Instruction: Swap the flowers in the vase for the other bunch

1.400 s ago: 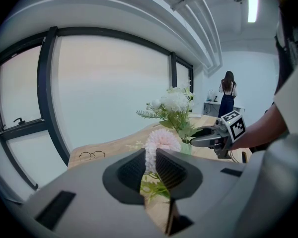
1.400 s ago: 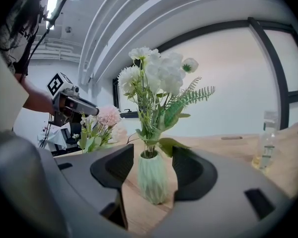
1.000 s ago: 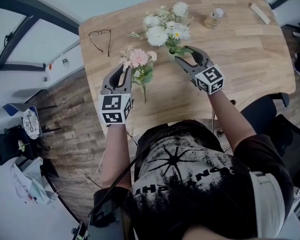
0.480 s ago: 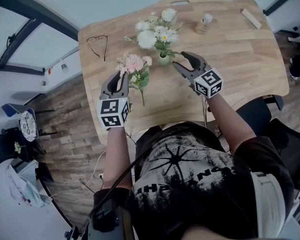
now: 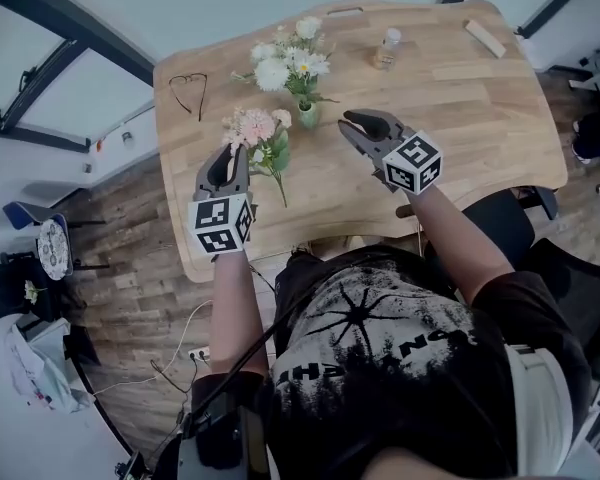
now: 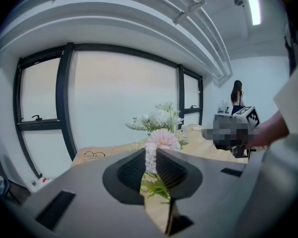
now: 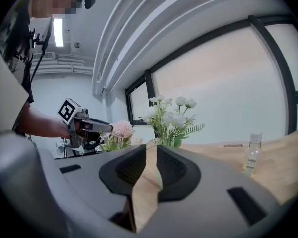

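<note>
White flowers [image 5: 285, 60] stand in a small green vase [image 5: 307, 114] at the back of the wooden table [image 5: 460, 108]. My left gripper [image 5: 232, 154] is shut on the stems of the pink bunch [image 5: 256, 128], left of the vase; in the left gripper view the pink bloom [image 6: 162, 139] rises just past the jaws [image 6: 150, 160]. My right gripper [image 5: 350, 121] hangs right of the vase, apart from it. Its jaws are closing to a narrow gap with nothing between them [image 7: 151, 158]. The right gripper view shows the white flowers [image 7: 171, 114] and the pink bunch [image 7: 120, 131].
A pair of glasses [image 5: 192, 86] lies at the table's back left. A small clear bottle [image 5: 385, 47] and a pale wooden block [image 5: 483, 38] sit at the back right. A dark chair [image 5: 525, 223] stands by the table's near right edge.
The right gripper's wide jaws have drawn together and it has backed off from the vase to the right. The left gripper has lifted a little with the pink bunch.
</note>
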